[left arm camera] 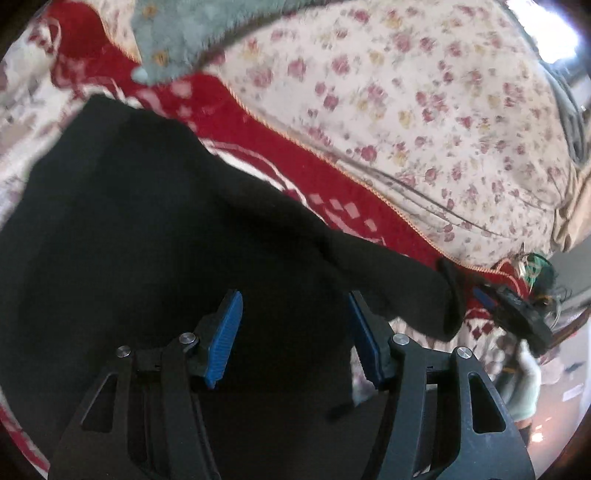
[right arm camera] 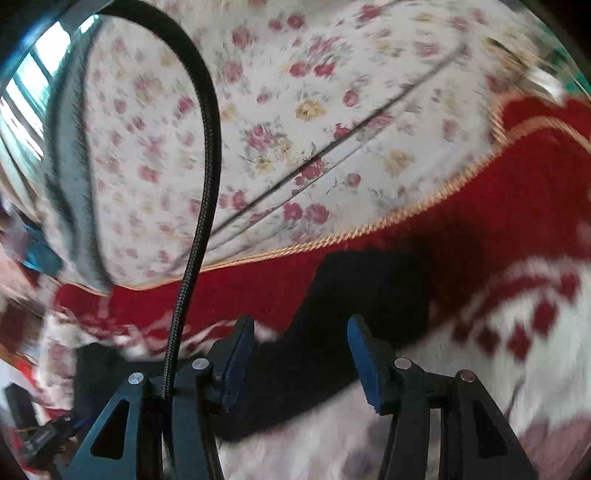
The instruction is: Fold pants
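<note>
The black pants (left arm camera: 140, 236) lie spread on a red and white blanket (left arm camera: 325, 181), filling the left and middle of the left wrist view. One leg end reaches right to about (left arm camera: 436, 299). My left gripper (left arm camera: 291, 336) is open just above the black cloth, blue pads (left arm camera: 225, 339) apart, nothing held. My right gripper (right arm camera: 301, 362) is open over a corner of the pants (right arm camera: 351, 306), pads apart, nothing held. The right gripper also shows in the left wrist view (left arm camera: 517, 314), next to the leg end.
A floral sheet (left arm camera: 424, 110) covers the bed beyond the blanket, with a gold cord edge (right arm camera: 369, 225) between them. A grey-green fleece (left arm camera: 184, 33) lies at the far end. A black braided cable (right arm camera: 199, 184) arcs across the right wrist view.
</note>
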Available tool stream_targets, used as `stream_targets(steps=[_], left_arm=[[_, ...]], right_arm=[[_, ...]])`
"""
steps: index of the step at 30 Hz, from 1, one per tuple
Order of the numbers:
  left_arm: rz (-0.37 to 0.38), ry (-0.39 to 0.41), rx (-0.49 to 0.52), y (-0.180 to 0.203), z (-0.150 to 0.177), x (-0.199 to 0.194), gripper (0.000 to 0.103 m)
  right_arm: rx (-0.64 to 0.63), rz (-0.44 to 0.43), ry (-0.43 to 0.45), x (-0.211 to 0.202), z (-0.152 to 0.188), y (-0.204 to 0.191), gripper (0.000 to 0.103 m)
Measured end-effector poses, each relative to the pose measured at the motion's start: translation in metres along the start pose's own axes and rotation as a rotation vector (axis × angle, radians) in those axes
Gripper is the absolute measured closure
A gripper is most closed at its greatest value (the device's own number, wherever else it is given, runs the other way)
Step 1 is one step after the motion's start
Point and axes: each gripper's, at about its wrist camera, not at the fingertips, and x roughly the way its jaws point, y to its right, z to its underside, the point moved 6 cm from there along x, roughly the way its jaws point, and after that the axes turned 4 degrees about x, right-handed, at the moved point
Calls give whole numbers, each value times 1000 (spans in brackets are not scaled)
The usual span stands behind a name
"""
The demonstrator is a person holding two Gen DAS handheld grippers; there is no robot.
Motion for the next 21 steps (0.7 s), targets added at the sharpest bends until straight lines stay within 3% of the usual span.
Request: stream_targets(steps=[8,13,17,21], left_arm=[[41,-6,-45,2,-20,22,40],[80,-6,-20,18,-29,36,40],[86,-16,-20,26,-35,51,40],[82,0,-23,30,-42,65,41]], right_arm=[[-92,181,-120,77,-15,2,48],[-139,217,-89,83,-20,2,48],[-145,192,-49,77,-23,13,69],[-50,59,-29,60,-28,32,97]])
